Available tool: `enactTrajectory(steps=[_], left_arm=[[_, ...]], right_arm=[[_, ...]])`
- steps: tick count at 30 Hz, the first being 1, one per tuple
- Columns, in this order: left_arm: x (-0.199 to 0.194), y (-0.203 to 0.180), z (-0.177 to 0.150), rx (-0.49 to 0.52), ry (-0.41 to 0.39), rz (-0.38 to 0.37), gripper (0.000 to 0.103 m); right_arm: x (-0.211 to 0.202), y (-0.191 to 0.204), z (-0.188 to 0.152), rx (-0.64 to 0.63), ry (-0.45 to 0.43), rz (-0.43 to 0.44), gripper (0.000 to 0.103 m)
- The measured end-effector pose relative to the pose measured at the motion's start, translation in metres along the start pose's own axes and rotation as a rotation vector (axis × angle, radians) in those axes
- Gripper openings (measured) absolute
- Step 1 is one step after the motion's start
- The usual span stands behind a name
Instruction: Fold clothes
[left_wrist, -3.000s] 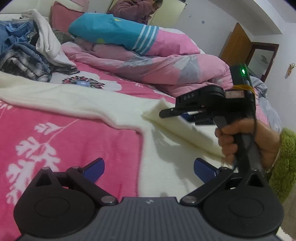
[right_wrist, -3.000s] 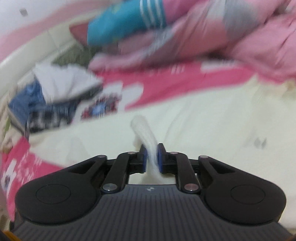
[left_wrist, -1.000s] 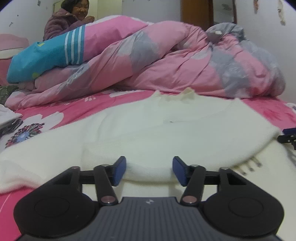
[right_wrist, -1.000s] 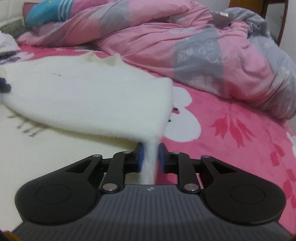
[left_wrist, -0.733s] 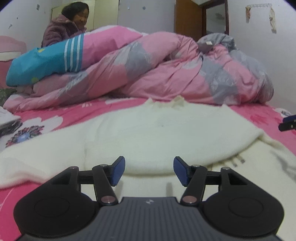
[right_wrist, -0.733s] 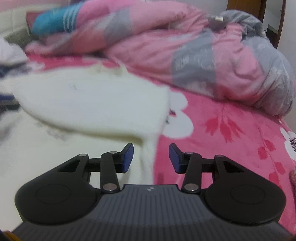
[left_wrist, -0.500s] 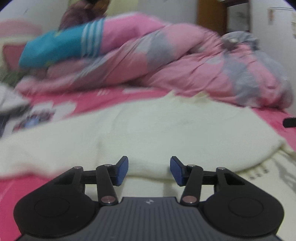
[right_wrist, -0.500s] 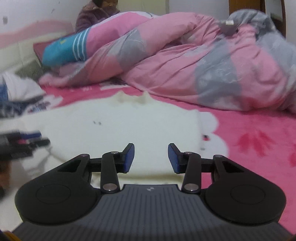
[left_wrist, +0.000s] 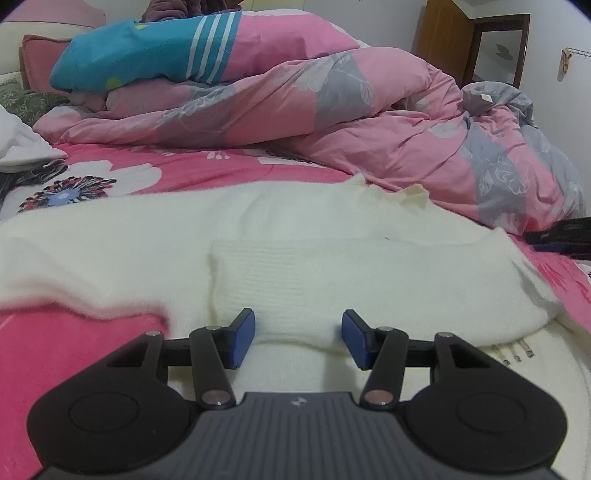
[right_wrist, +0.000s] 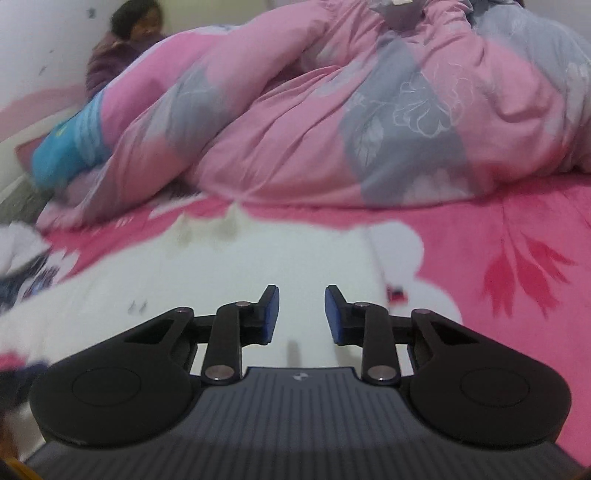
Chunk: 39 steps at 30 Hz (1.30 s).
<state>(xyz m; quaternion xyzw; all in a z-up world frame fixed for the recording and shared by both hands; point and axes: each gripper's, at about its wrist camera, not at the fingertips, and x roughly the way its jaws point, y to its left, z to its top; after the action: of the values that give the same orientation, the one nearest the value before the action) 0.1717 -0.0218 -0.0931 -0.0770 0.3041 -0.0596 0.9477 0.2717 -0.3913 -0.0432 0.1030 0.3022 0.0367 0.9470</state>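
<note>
Sweater (left_wrist: 332, 236), cream and fluffy, lies spread on the bed (left_wrist: 66, 354) with one sleeve (left_wrist: 362, 280) now folded across its body. Left gripper (left_wrist: 298, 339) hovers over its near edge, jaws half apart, holding nothing. Right gripper (right_wrist: 301, 315) has let go of the sleeve; its empty jaws are closing. Next fold can begin.

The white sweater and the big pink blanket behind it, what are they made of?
The white sweater looks like fuzzy knitted wool or acrylic: fine ribbed rows show on the folded sleeve, and its edges look hairy. The pink blanket looks like smooth woven cotton with soft filling: puffy, creased, matte, with printed grey flowers.
</note>
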Motion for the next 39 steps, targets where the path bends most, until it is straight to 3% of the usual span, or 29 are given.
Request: enactTrajectory(steps=[2,5,10,12,14,18,20,23,25,27,30,32,35,37,39], left_arm=[[0.0,0.0,0.0,-0.001,-0.001,-0.002,0.054],[0.001,0.002,-0.001,-0.005,-0.002,-0.006,0.054],[0.0,0.002,-0.002,-0.004,-0.006,-0.006,0.054],[0.0,0.003,-0.002,-0.007,-0.006,-0.009,0.054],[0.0,0.003,-0.002,-0.012,-0.006,-0.013,0.054],[0.0,0.004,-0.002,-0.017,-0.007,-0.019,0.056],[0.0,0.004,-0.002,-0.017,-0.007,-0.022,0.057],[0.0,0.004,-0.001,-0.016,-0.007,-0.022,0.057],[0.0,0.004,-0.001,-0.016,-0.006,-0.021,0.057],[0.001,0.004,-0.001,-0.017,-0.007,-0.022,0.057],[0.0,0.004,-0.001,-0.021,-0.007,-0.024,0.057],[0.0,0.004,-0.002,-0.022,-0.01,-0.025,0.057],[0.0,0.002,-0.002,-0.017,-0.013,-0.02,0.057],[0.0,0.002,-0.002,-0.011,-0.012,-0.016,0.058],[-0.001,0.002,-0.002,-0.011,-0.012,-0.016,0.058]], right_arm=[[0.029,-0.015,-0.002,0.044,0.036,-0.046,0.02],[0.052,-0.041,-0.008,0.167,0.096,-0.047,0.019],[0.052,-0.045,0.02,0.203,0.013,-0.012,0.016],[0.08,-0.059,0.021,0.236,0.036,-0.012,0.015],[0.106,-0.069,0.015,0.239,0.078,-0.066,0.015],[0.082,-0.087,0.014,0.384,0.06,-0.043,0.015],[0.043,-0.083,0.011,0.35,0.036,-0.01,0.015],[-0.006,-0.063,-0.004,0.228,0.092,0.064,0.016],[-0.018,-0.047,-0.022,0.132,0.159,0.092,0.016],[-0.009,-0.038,-0.049,0.065,0.225,0.066,0.012],[-0.006,-0.044,-0.063,0.096,0.179,0.076,0.01],[-0.024,-0.039,-0.059,0.144,0.135,0.088,0.016],[-0.043,-0.021,-0.064,0.085,0.078,0.123,0.015],[-0.025,-0.012,-0.081,0.027,0.136,0.097,0.015],[-0.021,-0.007,-0.091,-0.031,0.103,0.075,0.015]])
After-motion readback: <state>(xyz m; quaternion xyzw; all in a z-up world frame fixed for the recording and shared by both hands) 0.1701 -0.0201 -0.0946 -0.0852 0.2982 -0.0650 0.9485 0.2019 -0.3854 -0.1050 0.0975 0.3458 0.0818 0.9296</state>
